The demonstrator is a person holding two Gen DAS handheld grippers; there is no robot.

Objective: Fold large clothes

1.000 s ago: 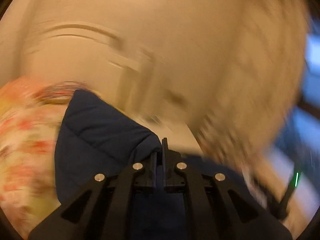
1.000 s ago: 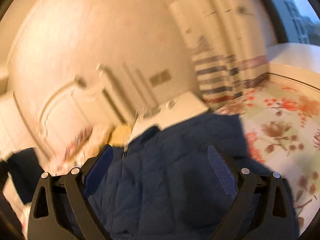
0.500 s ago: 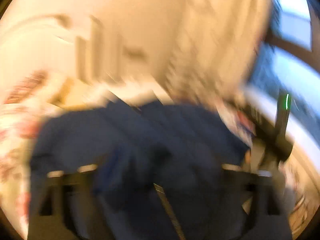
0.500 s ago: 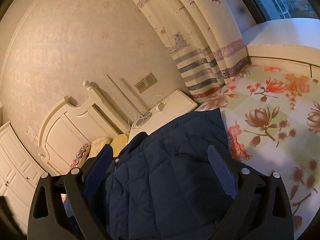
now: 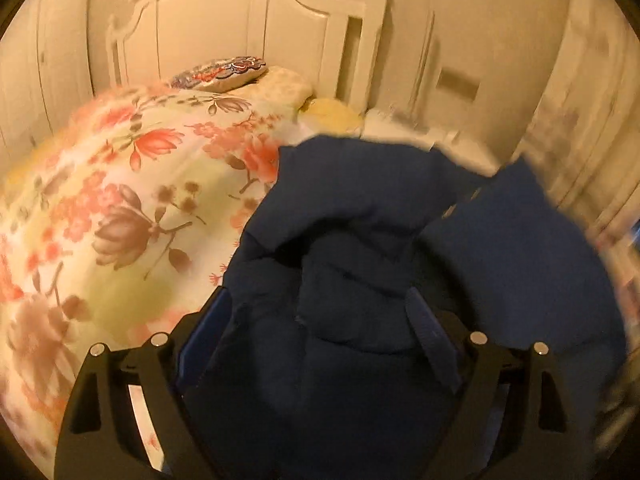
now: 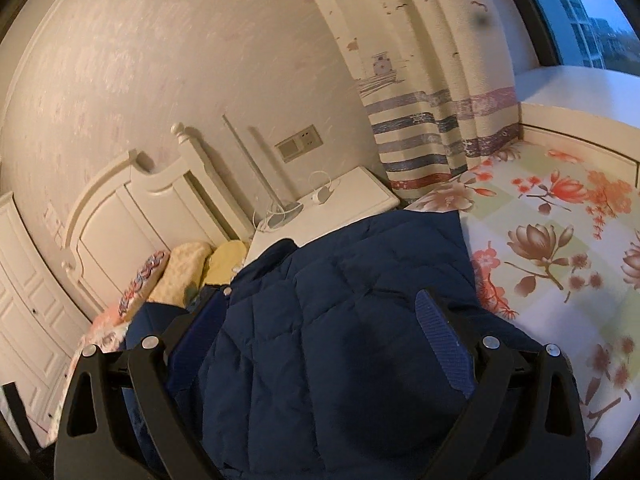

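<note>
Both jaws spread wide, gripping nothing. My left gripper [image 5: 320, 320] has a bunched fold of the navy quilted puffer jacket [image 6: 340, 320] heaped between its fingers, uncaught; my right gripper [image 6: 320, 320] hangs over the flat quilted panel. Jacket runs lengthwise toward the white headboard [image 6: 132, 208], on the floral bedspread [image 5: 120, 208]. Left looks nearer to cloth. Left view blurs the crumpled fold; right view shows the jacket's straight edge nearest the white nightstand [image 6: 344, 196].
</note>
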